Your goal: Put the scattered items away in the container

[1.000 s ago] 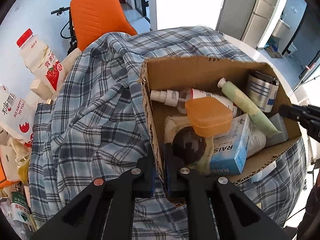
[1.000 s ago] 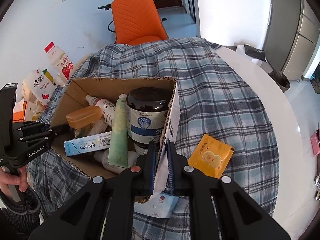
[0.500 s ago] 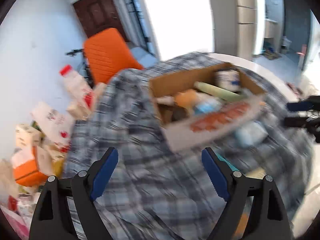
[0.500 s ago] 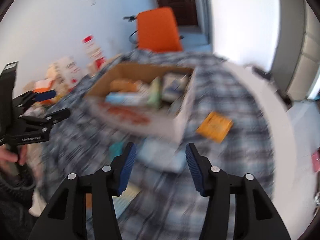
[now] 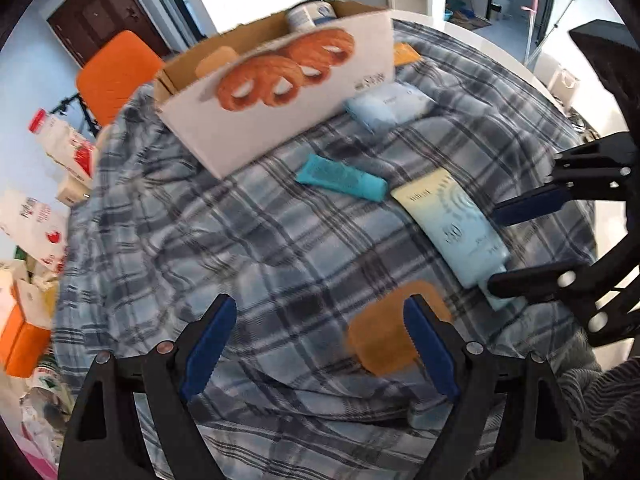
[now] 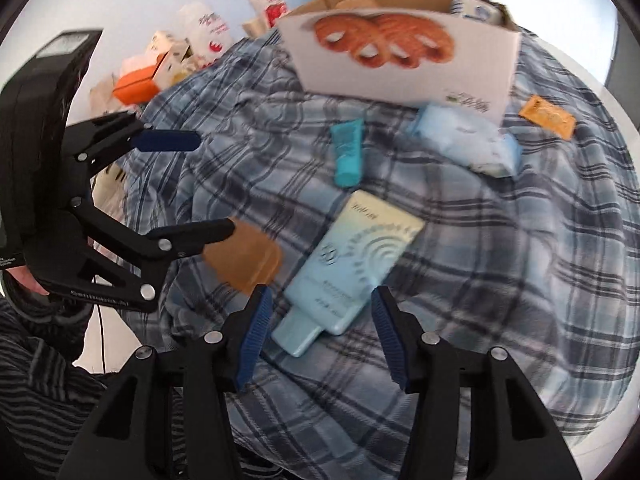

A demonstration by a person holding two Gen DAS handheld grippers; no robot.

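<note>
A cardboard box (image 5: 276, 92) with a pastry picture (image 6: 404, 56) stands at the far side of the plaid cloth and holds several items. On the cloth lie a teal tube (image 5: 342, 179) (image 6: 349, 152), a large pale blue tube (image 5: 452, 226) (image 6: 356, 264), a light blue wipes pack (image 5: 386, 106) (image 6: 464, 140), an orange soap case (image 5: 388, 332) (image 6: 244, 260) and an orange sachet (image 6: 548, 116). My left gripper (image 5: 316, 344) is open, its right finger over the orange case. My right gripper (image 6: 318, 340) is open just above the pale blue tube's cap end.
Milk bottles and cartons (image 5: 56, 148) and an orange box (image 5: 20, 340) crowd the left edge of the table. An orange chair (image 5: 116, 72) stands behind. The plaid cloth (image 5: 248, 248) is wrinkled. The white table rim (image 6: 624, 160) shows at right.
Both grippers let go of the box walls, opened and pulled back toward the near side. The loose items on the cloth have come into view.
</note>
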